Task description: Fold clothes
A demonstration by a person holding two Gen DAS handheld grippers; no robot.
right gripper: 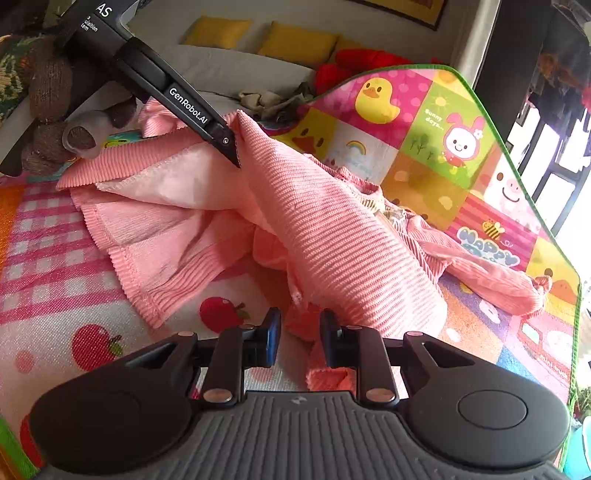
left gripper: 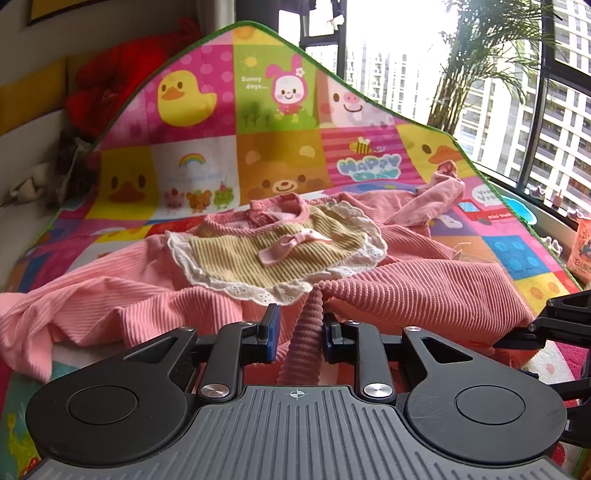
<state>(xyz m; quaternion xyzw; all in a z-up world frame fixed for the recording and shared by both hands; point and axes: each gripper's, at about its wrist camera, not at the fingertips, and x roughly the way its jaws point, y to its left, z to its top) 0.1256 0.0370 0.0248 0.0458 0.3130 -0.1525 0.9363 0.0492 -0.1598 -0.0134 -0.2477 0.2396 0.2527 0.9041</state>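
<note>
A pink ribbed child's dress [left gripper: 424, 291] with a tan lace-edged bib [left gripper: 273, 254] and pink bow lies spread on the colourful play mat [left gripper: 280, 155]. My left gripper [left gripper: 300, 334] has its jaws apart, with a fold of the hem running between them and lifted. In the right wrist view the left gripper [right gripper: 232, 147] holds the hem raised, showing the pale lining [right gripper: 192, 184]. My right gripper [right gripper: 297, 338] has its jaws apart around a bunched piece of the dress [right gripper: 332, 236] near the mat.
A sofa with yellow cushions [right gripper: 295, 42] and a red soft toy [left gripper: 114, 81] stand behind the mat. A knitted brown toy [right gripper: 51, 118] lies at the left. Windows and a plant [left gripper: 476, 62] are on the right. A green-edged mat corner [left gripper: 258, 26] curls up.
</note>
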